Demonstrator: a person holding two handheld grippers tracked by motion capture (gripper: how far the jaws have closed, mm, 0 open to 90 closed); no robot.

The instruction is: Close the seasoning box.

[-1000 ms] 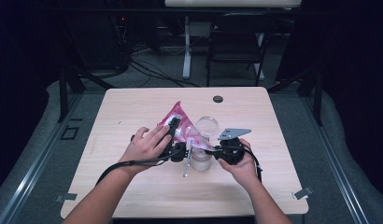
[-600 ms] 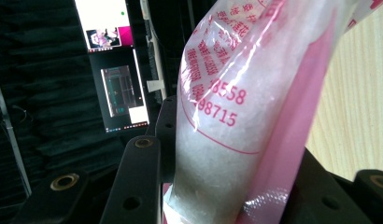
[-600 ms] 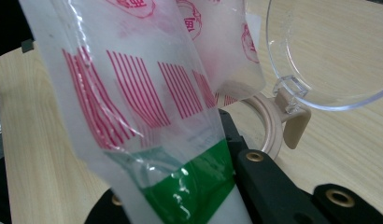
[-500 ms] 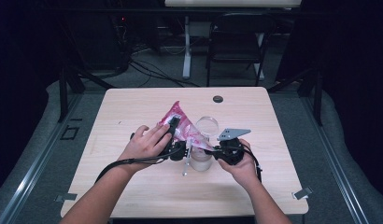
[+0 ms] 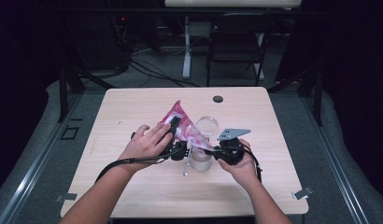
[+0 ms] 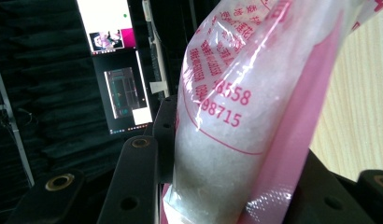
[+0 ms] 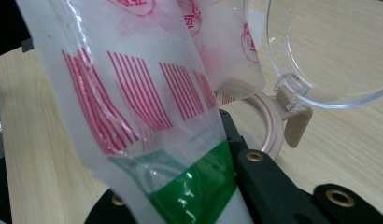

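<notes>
A pink and clear plastic bag [image 5: 179,122] of white grains is held up between both grippers, tilted over a clear jar [image 5: 201,161]. The jar's round clear lid [image 5: 207,125] stands hinged open. My left gripper [image 5: 178,145] is shut on the bag's full lower part [image 6: 236,116], one black jaw on each side. My right gripper [image 5: 216,152] is shut on the bag's flat end [image 7: 147,93], by its green strip [image 7: 189,186]. In the right gripper view the open lid [image 7: 329,51] and the jar's beige rim [image 7: 270,126] lie just beyond the bag.
The jar stands mid-table on a light wooden table [image 5: 133,107]. A small black round thing [image 5: 218,99] lies near the far edge. A thin white object [image 5: 185,168] lies beside the jar. A chair [image 5: 236,42] stands behind the table.
</notes>
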